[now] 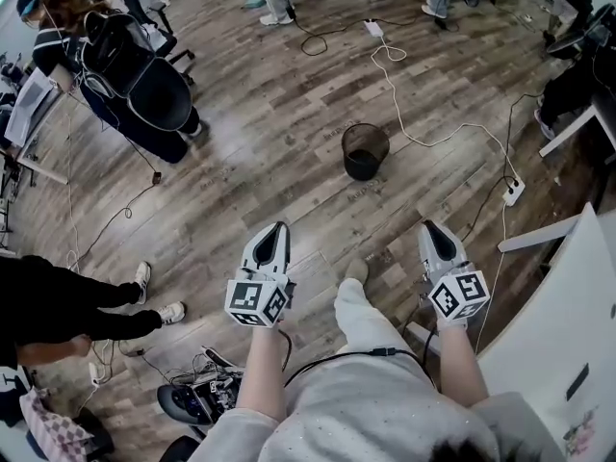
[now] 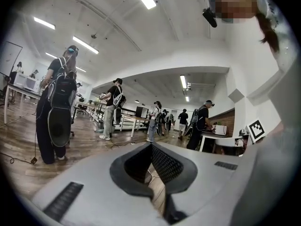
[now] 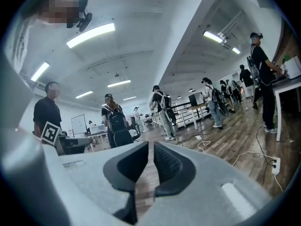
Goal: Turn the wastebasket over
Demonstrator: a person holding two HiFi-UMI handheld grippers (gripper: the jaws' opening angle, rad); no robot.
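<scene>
Floor [image 1: 241, 162] of wood planks runs wide, black wastebasket [image 1: 365, 150] standing upright on it, mouth up, well ahead of both grippers and touched by neither, left gripper [image 1: 278, 227] clenched on nothing, right gripper [image 1: 431, 225] with jaws a slit apart, nothing between them.

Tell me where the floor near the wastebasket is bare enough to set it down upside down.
Bare floor lies between the wastebasket, the left gripper and the right gripper, and leftward up to the black cable. Right of the wastebasket it is crowded: white cable and power strip.
</scene>
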